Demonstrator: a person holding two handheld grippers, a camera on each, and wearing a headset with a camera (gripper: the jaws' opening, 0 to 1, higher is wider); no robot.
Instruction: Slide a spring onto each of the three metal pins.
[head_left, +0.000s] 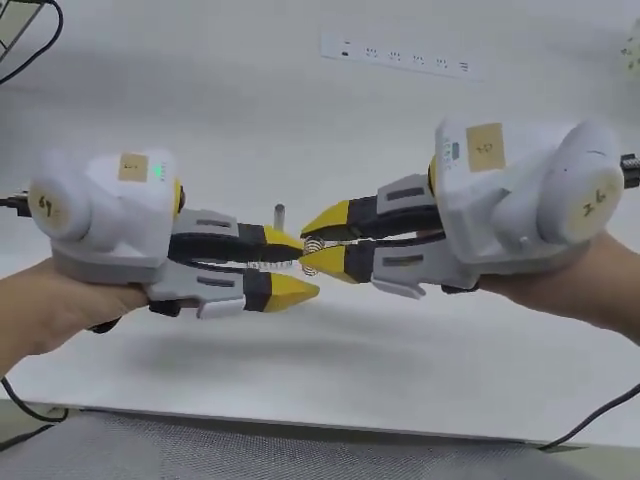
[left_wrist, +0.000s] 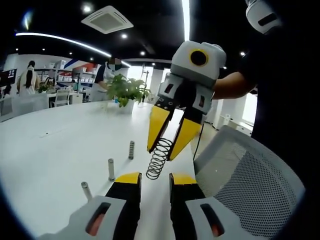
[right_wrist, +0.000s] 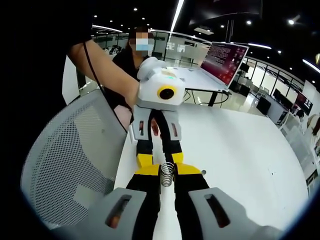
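— Well, where is the thin coiled metal spring?
— My right gripper pinches it between the yellow tips, in the air above the white table.
— And your left gripper?
— Jaws apart, holding nothing, just before the spring's free end. The short grey metal pins stand near.

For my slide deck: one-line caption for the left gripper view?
Right gripper holds a spring over the table; one pin of three already loaded.

The white table carries three upright metal pins in a row (the farthest wears a spring), standing left of the left tool.
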